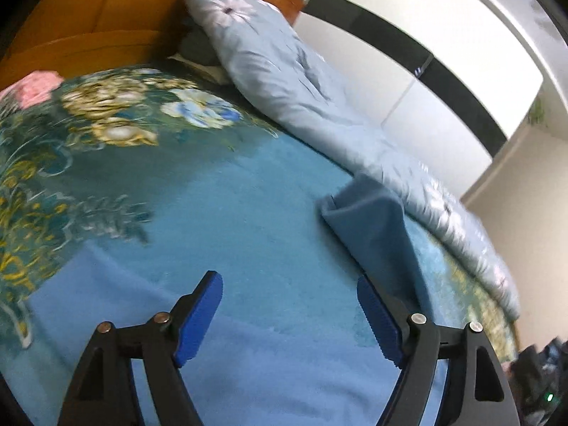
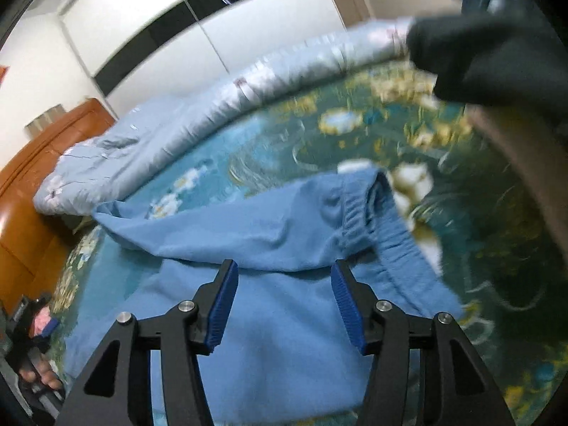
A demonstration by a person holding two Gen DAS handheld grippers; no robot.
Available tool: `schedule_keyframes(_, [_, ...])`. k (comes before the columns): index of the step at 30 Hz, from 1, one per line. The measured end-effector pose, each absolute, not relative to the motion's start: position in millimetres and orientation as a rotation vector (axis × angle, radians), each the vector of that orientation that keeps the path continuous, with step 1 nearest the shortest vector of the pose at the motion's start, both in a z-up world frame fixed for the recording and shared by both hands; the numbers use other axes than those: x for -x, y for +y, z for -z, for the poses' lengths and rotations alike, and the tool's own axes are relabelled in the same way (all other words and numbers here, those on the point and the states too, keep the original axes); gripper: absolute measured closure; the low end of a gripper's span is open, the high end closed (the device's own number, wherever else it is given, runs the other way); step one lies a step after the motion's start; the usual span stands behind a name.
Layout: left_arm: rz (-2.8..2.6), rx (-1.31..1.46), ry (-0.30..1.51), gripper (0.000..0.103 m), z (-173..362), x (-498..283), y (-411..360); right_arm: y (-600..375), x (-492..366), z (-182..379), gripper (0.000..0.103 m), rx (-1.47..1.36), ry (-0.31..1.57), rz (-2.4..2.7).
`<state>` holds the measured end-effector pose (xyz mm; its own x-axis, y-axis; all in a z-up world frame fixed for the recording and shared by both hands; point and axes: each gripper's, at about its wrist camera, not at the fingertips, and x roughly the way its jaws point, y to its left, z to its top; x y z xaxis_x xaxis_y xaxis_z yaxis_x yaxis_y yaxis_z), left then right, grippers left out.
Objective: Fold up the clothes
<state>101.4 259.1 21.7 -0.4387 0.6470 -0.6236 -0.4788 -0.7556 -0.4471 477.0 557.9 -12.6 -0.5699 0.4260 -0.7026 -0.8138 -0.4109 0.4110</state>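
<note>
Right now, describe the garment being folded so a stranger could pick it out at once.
Start at the bed with the teal floral bedspread; a rolled pale-blue quilt runs along its far edge. On the bedspread, just ahead of the open right gripper, lie the plain blue trousers. Unlike the patterned bedding, they are one solid blue, with a gathered elastic waistband.
</note>
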Motion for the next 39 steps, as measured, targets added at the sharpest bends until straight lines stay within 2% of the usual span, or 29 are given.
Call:
schedule_keyframes(3, [-2.153,1.079,-0.238,0.021,-12.7,-104.1,269.7,572.3,-471.3,29.7,0.047,0.66,1.058,-1.982])
schedule_keyframes(9, [-2.077,1.097,-0.228,0.022,-3.5,-107.2,278.8,578.0,-460.3,27.1,0.048,0.644,1.019,-1.956])
schedule_keyframes(11, [-2.079,1.097,-0.236,0.022,-3.2,-106.3,278.0,584.5,-458.0,21.8,0.07,0.614,1.0,-1.943])
schedule_keyframes(12, [-2.076,1.105,-0.247,0.022,-2.5,-104.2,276.3,588.5,-457.1,19.8,0.089,0.608,0.999,-1.934])
schedule_keyframes(13, [-2.074,1.113,-0.258,0.022,-1.9,-102.1,274.5,594.4,-454.9,17.5,0.095,0.603,1.01,-1.929])
schedule_keyframes(15, [-2.068,1.129,-0.281,0.022,-0.6,-98.0,270.9,606.8,-449.0,11.7,0.097,0.6,1.025,-1.92])
schedule_keyframes(17, [-2.063,1.146,-0.304,0.022,0.7,-93.8,267.4,622.1,-437.9,-3.1,0.097,0.606,0.96,-1.917])
schedule_keyframes(24, [-2.041,1.202,-0.383,0.022,5.3,-79.4,255.0,683.8,-402.6,-32.3,0.097,0.66,0.764,-1.849])
schedule_keyframes(30, [-2.025,1.233,-0.426,0.022,7.7,-70.9,247.5,710.6,-393.1,-0.1,0.095,0.74,0.836,-1.752])
schedule_keyframes(32, [-2.023,1.238,-0.436,0.022,8.3,-68.8,246.3,706.4,-394.5,-1.5,0.087,0.721,0.833,-1.757])
schedule_keyframes(34, [-2.021,1.242,-0.447,0.022,8.1,-67.8,243.6,696.6,-390.9,-19.6,0.062,0.695,0.77,-1.789])
schedule_keyframes(39, [-2.018,1.249,-0.48,0.022,8.7,-64.8,237.9,656.7,-365.9,-82.6,0.05,0.622,0.588,-1.948])
